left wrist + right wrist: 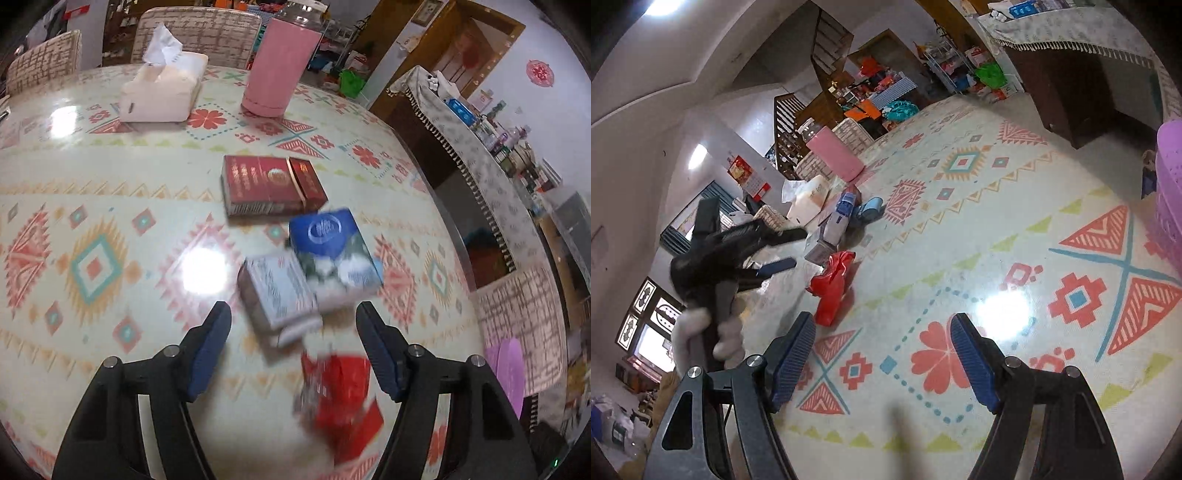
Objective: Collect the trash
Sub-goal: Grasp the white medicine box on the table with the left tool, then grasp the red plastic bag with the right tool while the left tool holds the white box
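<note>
On the patterned table point(92, 177) lie a dark red cigarette box point(273, 188), a blue-and-white box point(332, 254), a grey-white box point(277, 291) and a crumpled red wrapper point(340, 402), the last two blurred. My left gripper point(293, 314) hangs open above them; the red wrapper shows between its fingers, untouched by the pads. In the right wrist view the left gripper point(792, 249), held by a gloved hand point(701, 325), hovers by the red wrapper point(833, 288) and the boxes point(831, 229). My right gripper point(882, 325) stands open over bare tablecloth, with nothing between its fingers.
A tissue box point(162, 88) and a tall pink canister point(280, 66) stand at the table's far side, with chairs behind. A purple plastic basket point(1169, 192) stands at the table's right edge. A draped sideboard point(476, 147) runs along the right.
</note>
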Action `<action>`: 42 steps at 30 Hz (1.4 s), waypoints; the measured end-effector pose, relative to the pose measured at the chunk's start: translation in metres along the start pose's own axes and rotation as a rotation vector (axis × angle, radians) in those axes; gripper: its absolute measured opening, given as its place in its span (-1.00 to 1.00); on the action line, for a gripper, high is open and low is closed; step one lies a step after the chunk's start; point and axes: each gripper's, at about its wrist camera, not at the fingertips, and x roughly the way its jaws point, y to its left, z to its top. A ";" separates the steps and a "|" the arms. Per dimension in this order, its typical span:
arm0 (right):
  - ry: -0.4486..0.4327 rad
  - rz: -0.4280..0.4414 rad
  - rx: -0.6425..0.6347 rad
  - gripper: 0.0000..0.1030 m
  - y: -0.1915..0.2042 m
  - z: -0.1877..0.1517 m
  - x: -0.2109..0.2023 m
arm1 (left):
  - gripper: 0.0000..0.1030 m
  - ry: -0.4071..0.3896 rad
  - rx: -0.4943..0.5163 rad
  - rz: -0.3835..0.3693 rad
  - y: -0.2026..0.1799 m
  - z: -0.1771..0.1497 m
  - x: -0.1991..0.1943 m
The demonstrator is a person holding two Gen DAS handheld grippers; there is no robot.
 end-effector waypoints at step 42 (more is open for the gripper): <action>0.176 -0.299 -0.295 0.60 0.107 0.031 0.142 | -0.36 -0.148 0.022 -0.026 0.059 -0.073 -0.066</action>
